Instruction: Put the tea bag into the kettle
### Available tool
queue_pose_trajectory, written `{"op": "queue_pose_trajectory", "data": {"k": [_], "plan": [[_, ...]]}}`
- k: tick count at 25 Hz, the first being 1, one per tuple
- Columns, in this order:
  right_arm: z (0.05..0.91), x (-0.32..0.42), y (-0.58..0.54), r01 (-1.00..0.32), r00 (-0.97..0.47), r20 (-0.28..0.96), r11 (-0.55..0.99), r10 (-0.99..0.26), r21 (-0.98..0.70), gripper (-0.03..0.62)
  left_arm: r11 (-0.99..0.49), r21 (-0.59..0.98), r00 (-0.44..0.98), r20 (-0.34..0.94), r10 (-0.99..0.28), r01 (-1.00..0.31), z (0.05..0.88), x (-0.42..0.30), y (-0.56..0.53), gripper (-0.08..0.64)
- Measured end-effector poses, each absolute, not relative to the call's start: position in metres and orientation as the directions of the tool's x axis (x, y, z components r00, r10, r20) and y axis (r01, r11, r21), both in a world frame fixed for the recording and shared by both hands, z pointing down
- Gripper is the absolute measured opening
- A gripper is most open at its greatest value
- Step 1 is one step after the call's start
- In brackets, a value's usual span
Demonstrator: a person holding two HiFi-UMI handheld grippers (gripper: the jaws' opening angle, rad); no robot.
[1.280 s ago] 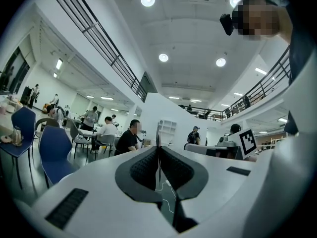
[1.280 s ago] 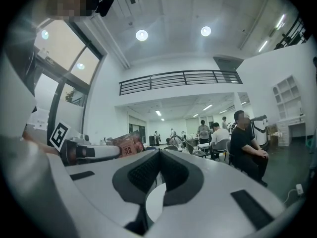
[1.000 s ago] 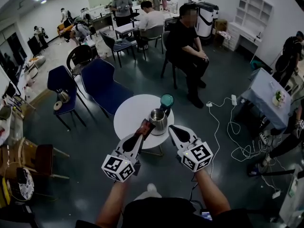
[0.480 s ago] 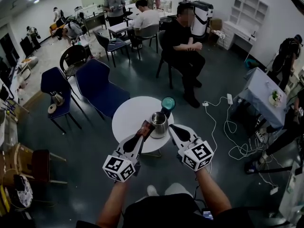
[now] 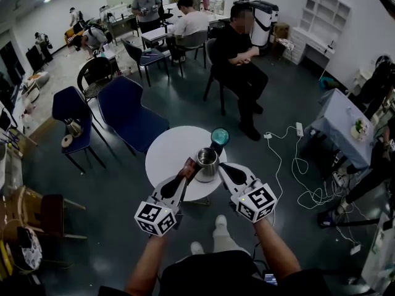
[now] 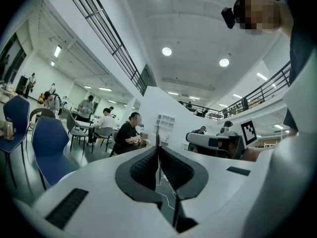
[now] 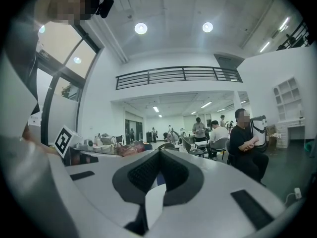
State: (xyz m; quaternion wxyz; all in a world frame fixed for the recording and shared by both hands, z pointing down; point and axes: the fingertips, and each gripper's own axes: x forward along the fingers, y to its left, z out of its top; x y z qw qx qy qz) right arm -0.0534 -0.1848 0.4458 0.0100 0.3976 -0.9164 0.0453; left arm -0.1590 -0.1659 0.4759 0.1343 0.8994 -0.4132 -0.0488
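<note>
A steel kettle [image 5: 207, 161] stands open-topped on the near right part of a small round white table [image 5: 166, 153]. Its teal lid [image 5: 219, 136] lies just behind it. My left gripper [image 5: 185, 176] is shut on a reddish-brown tea bag [image 5: 189, 166], which sticks up beside the kettle's left rim. In the left gripper view the tea bag [image 6: 157, 135] shows edge-on as a thin strip pinched between the pads. My right gripper [image 5: 224, 168] is shut with nothing in it, just right of the kettle, level with the left one.
Two blue chairs [image 5: 126, 113] stand behind the table to the left. A seated person in black [image 5: 242, 60] is beyond it. White cables and a power strip [image 5: 290, 150] lie on the floor at the right. More people and tables fill the back.
Both grippers hold almost the same place by the kettle. The head view has shifted slightly, and a shoe now shows on the floor below the table.
</note>
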Motion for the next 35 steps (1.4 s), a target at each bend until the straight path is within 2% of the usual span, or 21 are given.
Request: {"op": "queue_pose_trajectory", "data": {"k": [19, 35], "plan": [[0.458, 0.002, -0.273, -0.701, -0.713, 0.090, 0.708, -0.696, -0.079, 0.018, -0.590, 0.223, 0.624, 0.138, -0.769, -0.776, 0.511, -0.100, -0.245, 0.028], [0.469, 0.043, -0.334, -0.695, -0.719, 0.104, 0.714, -0.688, -0.085, 0.018, -0.591, 0.088, 0.582, 0.343, -0.738, -0.802, 0.560, -0.065, -0.316, 0.028]]}}
